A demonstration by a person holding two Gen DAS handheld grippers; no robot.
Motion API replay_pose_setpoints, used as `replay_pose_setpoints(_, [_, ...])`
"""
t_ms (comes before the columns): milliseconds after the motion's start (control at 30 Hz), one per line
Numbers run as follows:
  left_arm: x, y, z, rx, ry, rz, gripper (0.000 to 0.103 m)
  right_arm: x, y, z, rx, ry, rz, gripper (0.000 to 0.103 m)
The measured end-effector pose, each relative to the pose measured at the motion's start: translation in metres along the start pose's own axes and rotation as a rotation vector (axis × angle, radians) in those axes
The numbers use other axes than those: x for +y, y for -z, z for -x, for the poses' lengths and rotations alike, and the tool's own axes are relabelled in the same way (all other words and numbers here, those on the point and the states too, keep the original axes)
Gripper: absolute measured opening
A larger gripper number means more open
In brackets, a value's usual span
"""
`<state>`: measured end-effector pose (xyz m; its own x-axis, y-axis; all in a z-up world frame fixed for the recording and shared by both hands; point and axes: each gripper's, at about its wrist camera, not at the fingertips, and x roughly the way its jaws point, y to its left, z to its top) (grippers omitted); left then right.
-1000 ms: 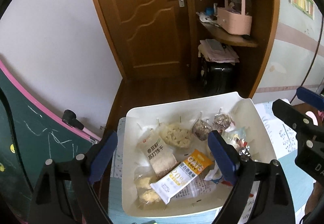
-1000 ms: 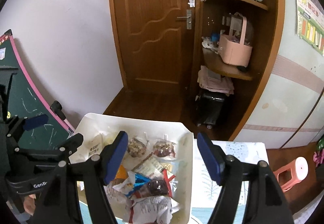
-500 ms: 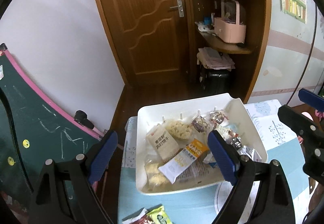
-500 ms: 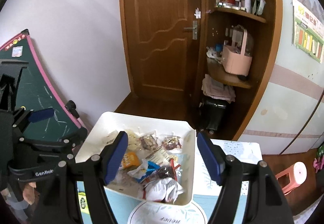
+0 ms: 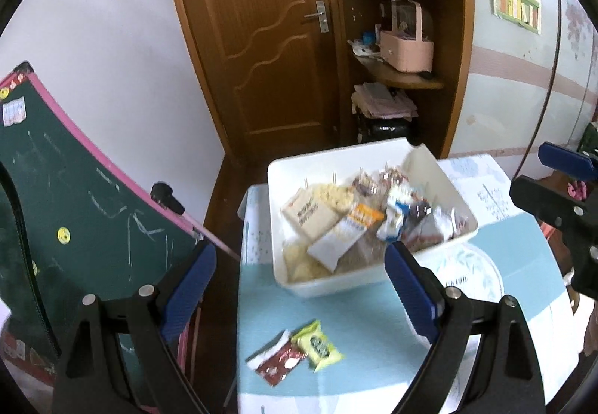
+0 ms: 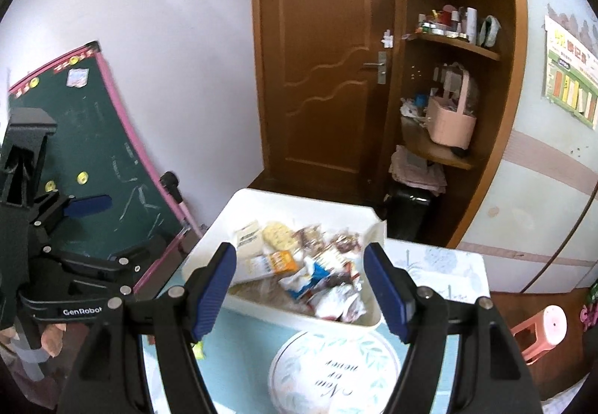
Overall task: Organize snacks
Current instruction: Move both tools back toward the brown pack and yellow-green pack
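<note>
A white bin (image 5: 336, 283) full of mixed snack packets stands on the light blue table (image 5: 355, 320); it shows in the right wrist view too (image 6: 306, 320). In front of it lie two loose packets, a red one (image 5: 276, 361) and a yellow-green one (image 5: 317, 345). My left gripper (image 5: 301, 251) hangs open above and short of the bin, nothing between its blue pads. My right gripper (image 6: 301, 253) is open and empty as well, just right of the left one and back from the bin's near wall. Each gripper appears at the edge of the other's view.
A round patterned plate (image 6: 332, 373) with writing lies in front of the bin on the right. A green chalkboard (image 5: 74, 208) leans left of the table. Behind are a wooden door (image 5: 269, 40) and a corner shelf with a pink basket (image 5: 407, 51). A pink stool (image 6: 542, 328) stands right.
Both grippers have drawn back and up from the bin, which now looks smaller and farther off. The loose packets and the round plate have come into view. Both stay open.
</note>
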<state>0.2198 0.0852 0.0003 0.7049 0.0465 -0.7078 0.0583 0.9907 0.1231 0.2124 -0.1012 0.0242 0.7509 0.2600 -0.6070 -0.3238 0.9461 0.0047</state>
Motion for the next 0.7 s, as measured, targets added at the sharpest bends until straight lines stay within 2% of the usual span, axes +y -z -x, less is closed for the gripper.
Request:
replay_pose_setpoints(233, [0.020, 0.054, -0.015, 0.058, 0.000, -0.029, 0.091, 0.024, 0.037, -0.018, 0.076, -0.055, -0.016, 0.071])
replay_pose_setpoints(433, [0.036, 0.107, -0.051, 0.161, 0.045, -0.045, 0.091, 0.042, 0.075, -0.061, 0.182, -0.089, -0.055, 0.071])
replay_pose_setpoints(700, [0.042, 0.166, -0.102, 0.255, 0.034, -0.170, 0.091, 0.077, 0.116, -0.118, 0.317, -0.139, -0.085, 0.071])
